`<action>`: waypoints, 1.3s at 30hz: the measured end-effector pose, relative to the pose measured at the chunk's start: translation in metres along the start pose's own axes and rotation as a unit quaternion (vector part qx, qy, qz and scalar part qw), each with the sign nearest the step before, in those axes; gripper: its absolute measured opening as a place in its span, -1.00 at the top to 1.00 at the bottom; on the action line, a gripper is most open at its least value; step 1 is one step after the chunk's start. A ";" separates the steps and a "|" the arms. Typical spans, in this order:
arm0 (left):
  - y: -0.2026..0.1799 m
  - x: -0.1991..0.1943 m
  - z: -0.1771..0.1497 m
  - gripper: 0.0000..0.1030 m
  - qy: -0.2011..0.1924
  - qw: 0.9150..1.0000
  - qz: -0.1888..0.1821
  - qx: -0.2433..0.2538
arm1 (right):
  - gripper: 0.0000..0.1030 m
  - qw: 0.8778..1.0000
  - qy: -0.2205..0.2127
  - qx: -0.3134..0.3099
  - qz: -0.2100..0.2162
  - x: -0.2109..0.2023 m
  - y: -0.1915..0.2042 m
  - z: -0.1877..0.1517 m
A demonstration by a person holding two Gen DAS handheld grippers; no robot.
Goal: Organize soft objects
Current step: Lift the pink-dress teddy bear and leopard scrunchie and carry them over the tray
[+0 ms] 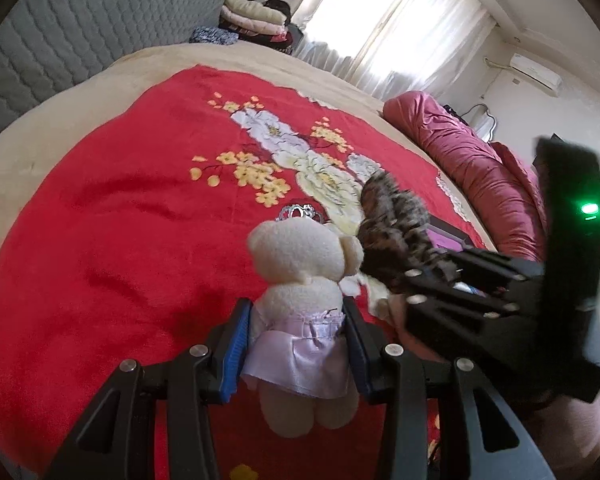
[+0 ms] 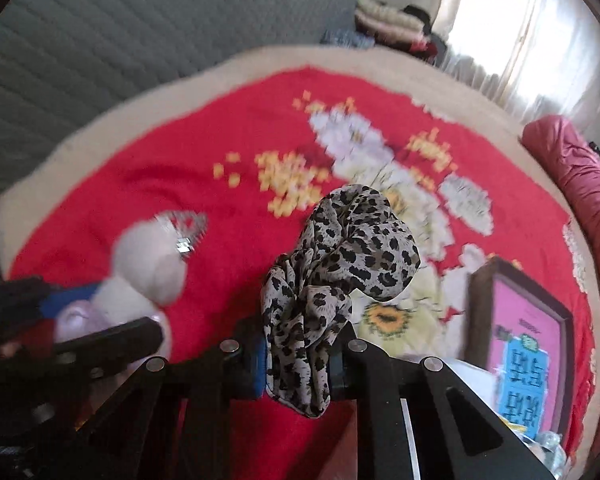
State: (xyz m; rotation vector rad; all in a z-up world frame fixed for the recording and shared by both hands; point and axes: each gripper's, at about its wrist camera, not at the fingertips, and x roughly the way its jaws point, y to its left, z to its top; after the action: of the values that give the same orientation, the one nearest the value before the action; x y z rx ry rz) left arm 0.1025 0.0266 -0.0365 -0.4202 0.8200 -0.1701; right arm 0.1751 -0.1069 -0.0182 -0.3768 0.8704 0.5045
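Observation:
A cream teddy bear (image 1: 300, 272) in a lilac satin skirt hangs above the red floral blanket (image 1: 112, 216), and my left gripper (image 1: 298, 334) is shut on its waist, blue pads pressing both sides. The bear (image 2: 148, 264) shows blurred at the left of the right wrist view, a silver tiara (image 2: 186, 232) by its head. My right gripper (image 2: 298, 356) is shut on a leopard-print scarf (image 2: 348, 256), whose bunched cloth stands up between the jaws. From the left wrist view the scarf (image 1: 396, 216) and the right gripper (image 1: 404, 276) sit just right of the bear.
A silver tiara (image 1: 298, 212) lies on the blanket behind the bear. A brown-framed box with a pink and blue card (image 2: 524, 344) rests at the right. A rolled maroon quilt (image 1: 472, 160) lines the bed's right side. Folded clothes (image 1: 252, 16) are stacked beyond the grey padded headboard (image 1: 72, 32).

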 end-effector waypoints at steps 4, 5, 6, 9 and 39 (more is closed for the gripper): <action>-0.020 -0.007 -0.002 0.14 -0.004 1.000 -0.001 0.019 | 0.63 0.999 -0.033 0.029 0.003 -0.038 -0.019 -0.006; -0.027 -0.009 -0.003 0.14 -0.005 1.000 -0.005 0.022 | 0.63 0.998 -0.041 0.038 0.002 -0.049 -0.026 -0.010; -0.034 -0.011 -0.004 0.14 -0.006 1.000 -0.008 0.026 | 0.63 0.998 -0.049 0.047 -0.001 -0.058 -0.034 -0.013; -0.059 -0.016 -0.007 0.14 -0.008 0.999 -0.012 0.049 | 0.63 0.996 -0.065 0.066 -0.017 -0.084 -0.052 -0.028; -0.270 0.037 -0.038 0.14 0.058 0.970 -0.039 0.232 | 0.62 0.961 -0.117 0.233 -0.085 -0.170 -0.204 -0.169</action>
State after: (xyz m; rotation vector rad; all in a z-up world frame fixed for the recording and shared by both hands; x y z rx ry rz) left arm 0.1026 -0.2399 0.0307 -0.0005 0.8480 -0.4531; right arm 0.0912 -0.4048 0.0398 0.0423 0.6915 0.1674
